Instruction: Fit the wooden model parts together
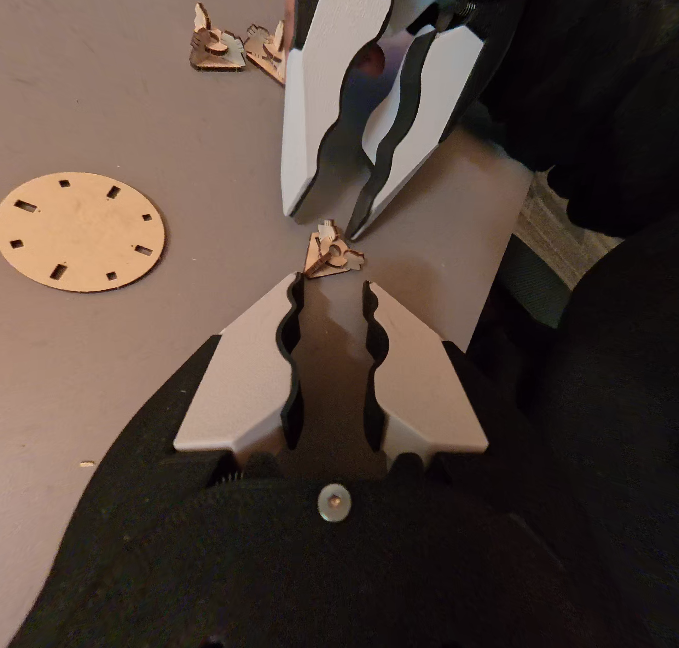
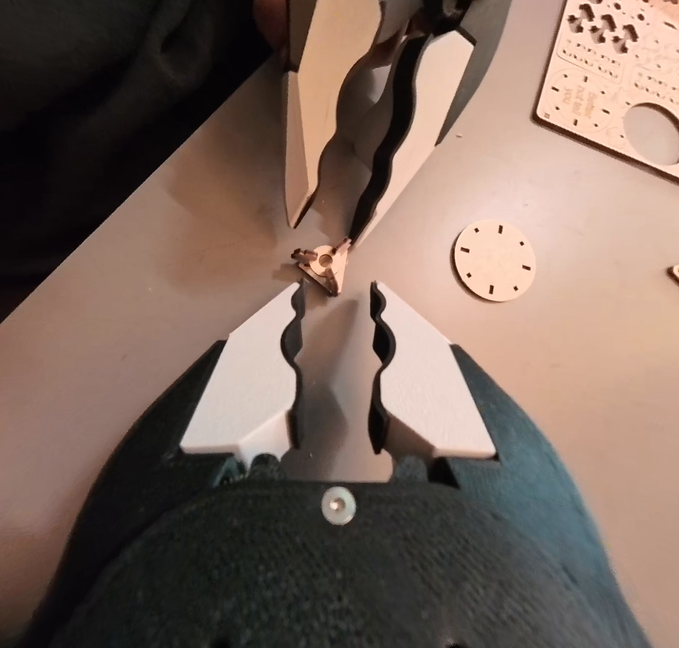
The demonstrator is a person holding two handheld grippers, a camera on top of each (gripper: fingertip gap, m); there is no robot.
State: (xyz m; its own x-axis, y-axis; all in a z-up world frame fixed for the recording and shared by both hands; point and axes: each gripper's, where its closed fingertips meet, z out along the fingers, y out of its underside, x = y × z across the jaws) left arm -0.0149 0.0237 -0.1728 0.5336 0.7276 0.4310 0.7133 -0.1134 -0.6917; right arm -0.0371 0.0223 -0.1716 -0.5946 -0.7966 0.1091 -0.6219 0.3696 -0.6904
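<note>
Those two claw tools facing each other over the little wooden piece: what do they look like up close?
Both match. The left gripper and right gripper each have two white, angular wedge-shaped fingers tapering to a point. Wavy black pads line the inner edges. Each pair sits in a rough black body with a silver bolt and washer at its middle. No cables or markings show.

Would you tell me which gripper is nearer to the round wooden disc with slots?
Left. The left gripper is on the disc's side of the small triangular wooden piece; the right gripper faces it from the far side, open.
</note>
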